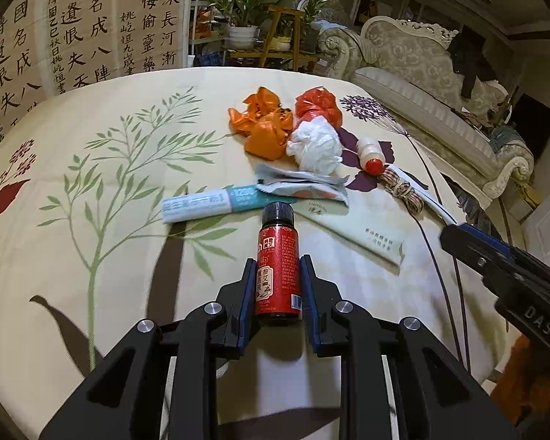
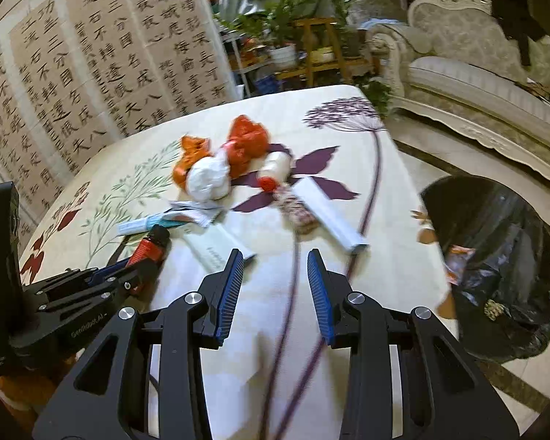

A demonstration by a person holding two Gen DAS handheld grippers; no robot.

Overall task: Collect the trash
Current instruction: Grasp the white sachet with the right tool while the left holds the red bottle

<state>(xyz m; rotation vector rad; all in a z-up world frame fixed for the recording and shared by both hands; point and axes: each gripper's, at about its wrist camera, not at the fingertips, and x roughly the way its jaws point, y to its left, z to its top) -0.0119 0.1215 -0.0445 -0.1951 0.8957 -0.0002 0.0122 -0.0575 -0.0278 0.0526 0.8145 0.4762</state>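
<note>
A: Item one, the left gripper [image 1: 277, 278]?
B: Jaws narrow, clamped on a small red-labelled bottle [image 1: 278, 267] with a black cap; both blue pads press on its sides. The bottle's cap points toward twelve o'clock in the left wrist view.

A: Item two, the right gripper [image 2: 277, 275]?
B: Jaws partly apart, nothing between them; only the flower-printed cloth of the tabletop [image 2: 396, 249] shows in the gap.

A: Trash lying on the cloth, left wrist view?
B: At twelve o'clock from the bottle's cap, a teal-and-white wrapper [image 1: 205, 207] and a torn foil sachet [image 1: 304, 185], the two touching. Beyond them, crumpled orange plastic [image 1: 264, 124], a red plastic bag [image 1: 319, 106] and a white crumpled wad [image 1: 317, 145], all bunched together. At two o'clock from the bottle, a small white bottle with a red cap [image 1: 370, 154], its cap just beside a coil of twine [image 1: 399, 189]. A pale green paper sleeve [image 1: 363, 236] lies at three o'clock, near the held bottle.

A: Anything off the tabletop?
B: A black trash bag [image 2: 502, 256], mouth open, at three o'clock in the right wrist view, with some scraps inside. Background: calligraphy panels [image 1: 91, 29], potted plants [image 1: 244, 7], an ornate sofa [image 1: 414, 58].
</note>
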